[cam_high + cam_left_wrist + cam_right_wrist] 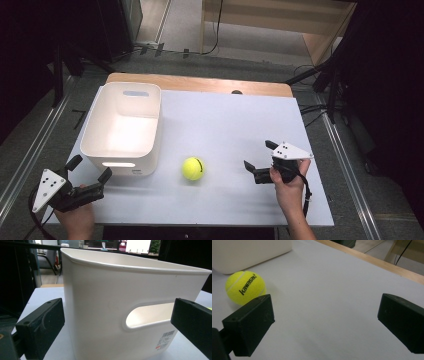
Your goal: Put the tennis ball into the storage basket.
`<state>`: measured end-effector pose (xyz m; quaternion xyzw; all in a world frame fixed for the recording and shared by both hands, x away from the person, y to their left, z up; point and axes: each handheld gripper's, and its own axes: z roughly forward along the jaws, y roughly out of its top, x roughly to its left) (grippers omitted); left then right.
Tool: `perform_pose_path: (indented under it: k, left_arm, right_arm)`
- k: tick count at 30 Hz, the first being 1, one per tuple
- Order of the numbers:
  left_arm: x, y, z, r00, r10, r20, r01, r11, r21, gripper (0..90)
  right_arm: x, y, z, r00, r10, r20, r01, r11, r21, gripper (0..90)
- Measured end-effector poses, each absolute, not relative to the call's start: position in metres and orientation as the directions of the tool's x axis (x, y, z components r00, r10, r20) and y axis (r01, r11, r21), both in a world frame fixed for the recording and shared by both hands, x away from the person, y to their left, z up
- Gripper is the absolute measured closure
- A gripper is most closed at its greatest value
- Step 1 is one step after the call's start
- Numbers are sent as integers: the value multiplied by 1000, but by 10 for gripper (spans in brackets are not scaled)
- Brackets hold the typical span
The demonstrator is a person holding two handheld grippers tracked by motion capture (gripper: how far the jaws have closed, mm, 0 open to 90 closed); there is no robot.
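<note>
White plastic bin, open-topped, on the left part of a pale tabletop; listed first from the high view. Yellow tennis ball lies on the bare surface just right of the bin's near corner, apart from it. My left gripper sits off the table's near-left corner, jaws apart, pointing toward the bin's near wall, holding nothing. My right gripper rests to the right of the ball, jaws spread and facing left toward it, near but not touching. Wooden strip along the table's far edge; dark floor and stands around.

Left gripper view: bin wall stands close ahead between my two black jaws, which are wide apart and empty. Oval handle slot cut in the wall; small barcode sticker below it.

Right gripper view: ball, lettered "kawasaki", lies above my left-hand jaw and off the line between the jaws, not between them. Bin corner sits just behind it. Jaws well apart, nothing clamped.

Judgement: the step in hand appears to be my right gripper's approach to the ball, with grasp not yet made; the bin looks the likely destination. The next move calls for swinging my right gripper so the ball centres between the jaws, advancing until both pads flank it, then closing gently, since a round ball may roll away if one jaw nudges it first.
</note>
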<state>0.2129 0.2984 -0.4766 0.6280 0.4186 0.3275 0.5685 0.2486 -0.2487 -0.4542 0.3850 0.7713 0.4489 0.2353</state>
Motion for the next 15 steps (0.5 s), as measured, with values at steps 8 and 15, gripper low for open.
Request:
perform_pose_path:
  k: [8, 15]
  left_arm:
    - [213, 297, -477, 434, 899, -63, 153, -5, 988, 0]
    - [213, 297, -477, 439, 897, -56, 151, -13, 988, 0]
  right_arm:
    - [254, -241, -451, -619, 785, -14, 399, 330, 855, 0]
    - [259, -233, -447, -646, 763, -20, 402, 362, 841, 0]
